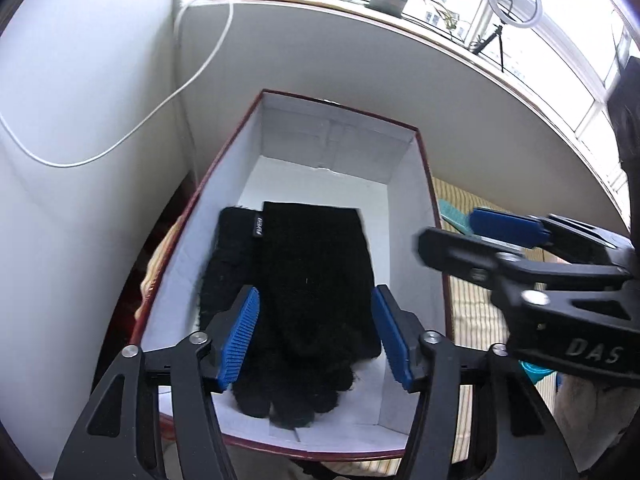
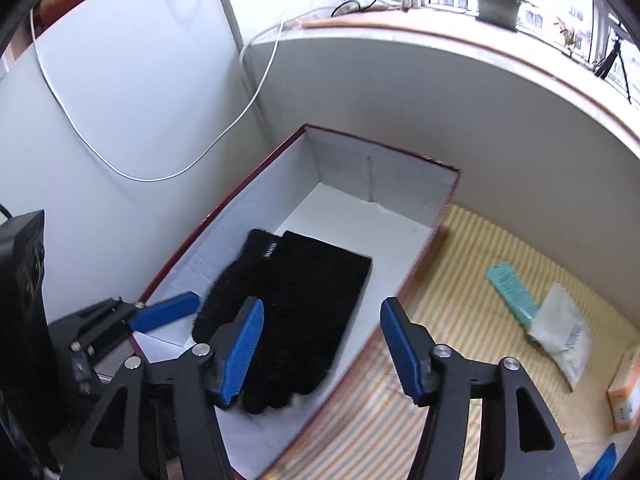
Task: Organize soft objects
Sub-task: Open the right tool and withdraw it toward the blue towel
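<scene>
Both the left gripper [image 1: 316, 336] and right gripper [image 2: 322, 350] are hovering half-open and empty over the black gloves [image 1: 296, 300], which are lying lengthwise in the box [image 1: 400, 184], nearest the left.

Both wrist cams look steeply down, close over box [image 1: 420, 184] (shared, left view nearer)

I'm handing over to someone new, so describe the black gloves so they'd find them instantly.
Find the open box with white inside walls and a dark red rim, standing on the striped mat below the windowsill. The black gloves lie flat on its floor at the near end, the only dark, fuzzy thing in it.
</scene>
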Tool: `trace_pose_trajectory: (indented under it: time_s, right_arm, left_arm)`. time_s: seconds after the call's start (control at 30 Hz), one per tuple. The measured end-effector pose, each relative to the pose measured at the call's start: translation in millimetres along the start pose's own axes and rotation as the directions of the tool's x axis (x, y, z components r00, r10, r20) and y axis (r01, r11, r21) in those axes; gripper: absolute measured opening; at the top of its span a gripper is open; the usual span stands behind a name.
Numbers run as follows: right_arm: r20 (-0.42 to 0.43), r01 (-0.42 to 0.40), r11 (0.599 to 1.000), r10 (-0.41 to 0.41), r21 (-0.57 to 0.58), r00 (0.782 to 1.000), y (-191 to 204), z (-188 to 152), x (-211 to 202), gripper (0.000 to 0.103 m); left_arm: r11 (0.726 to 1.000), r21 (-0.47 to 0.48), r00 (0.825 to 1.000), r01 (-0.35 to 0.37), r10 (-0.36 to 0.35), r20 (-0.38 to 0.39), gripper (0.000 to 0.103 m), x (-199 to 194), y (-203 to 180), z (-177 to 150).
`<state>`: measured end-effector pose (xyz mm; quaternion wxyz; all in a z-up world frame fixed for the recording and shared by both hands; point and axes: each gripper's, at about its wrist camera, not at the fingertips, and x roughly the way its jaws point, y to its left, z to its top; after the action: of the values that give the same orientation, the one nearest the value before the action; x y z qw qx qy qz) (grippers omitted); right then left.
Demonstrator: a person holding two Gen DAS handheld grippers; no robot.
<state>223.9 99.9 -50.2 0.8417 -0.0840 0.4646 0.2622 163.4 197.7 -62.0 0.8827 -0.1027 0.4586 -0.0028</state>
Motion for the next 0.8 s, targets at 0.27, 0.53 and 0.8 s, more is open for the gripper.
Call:
trace_pose_trajectory:
  time_s: [0.27, 0.53, 0.8]
  right_arm:
    - [0.06, 0.06, 0.998, -0.06, -0.002, 0.996, -17, -19, -29, 0.064]
    - [0.112, 0.111, 0.992, -0.116, 0.053, 0.987, -59, -63, -74, 0.064]
    - [0.132, 0.17, 0.973, -0.192, 0.158, 0.973, -119, -124, -121, 0.064]
  left_arm:
    - [1.0, 0.011, 0.998, 0.002, -0.002, 0.056, 0.06, -21, -12, -3]
    - [0.991, 0.109, 0.992, 0.078, -0.088, 0.092, 0.059, -34, -75, -21]
    - [0.957, 0.229, 0.976, 0.177, -0.202, 0.087, 0.06, -37, -152, -54]
